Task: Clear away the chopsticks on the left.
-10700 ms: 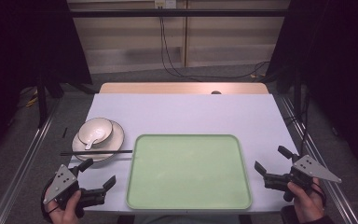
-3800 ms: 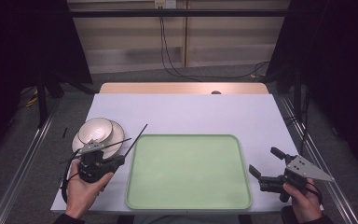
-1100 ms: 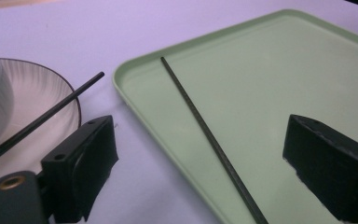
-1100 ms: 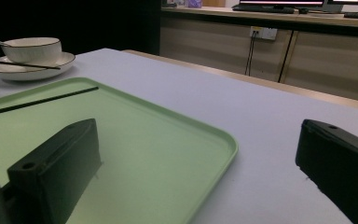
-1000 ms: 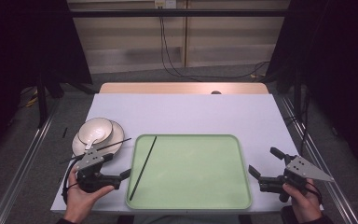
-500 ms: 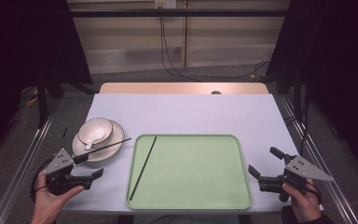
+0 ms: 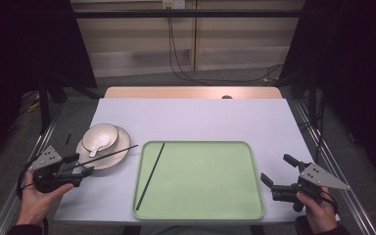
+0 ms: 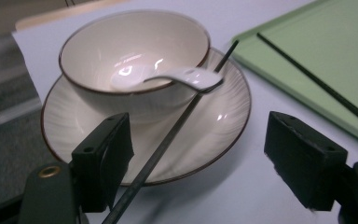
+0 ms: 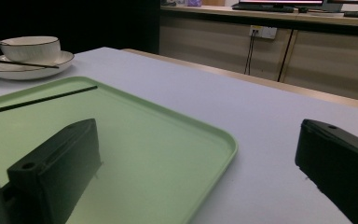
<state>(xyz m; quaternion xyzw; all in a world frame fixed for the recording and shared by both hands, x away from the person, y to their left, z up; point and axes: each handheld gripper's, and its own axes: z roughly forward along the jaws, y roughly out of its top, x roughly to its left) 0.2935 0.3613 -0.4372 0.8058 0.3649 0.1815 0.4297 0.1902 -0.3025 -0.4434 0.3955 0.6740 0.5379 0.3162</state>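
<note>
My left tool (image 8: 196, 172) is closing around the second chopstick (image 8: 168, 144) on the plate (image 8: 223, 121), seemingly not yet gripping; right tool (image 9: 196, 172) is idling open, empty.

A lab: black curtains (image 7: 24, 44), framed table (image 7: 191, 117), trailing wall cables (image 7: 176, 54).

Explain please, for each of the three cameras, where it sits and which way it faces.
High view: above the table's near side, facing forward and down on the green plastic tray; both hands and grippers show.
Left gripper view: rides the left gripper, facing the white ceramic bowl on its plate; both open jaws show.
Right gripper view: rides the right gripper, facing across the tray; both open jaws show.
All share the thin black chopstick on the tray.
</note>
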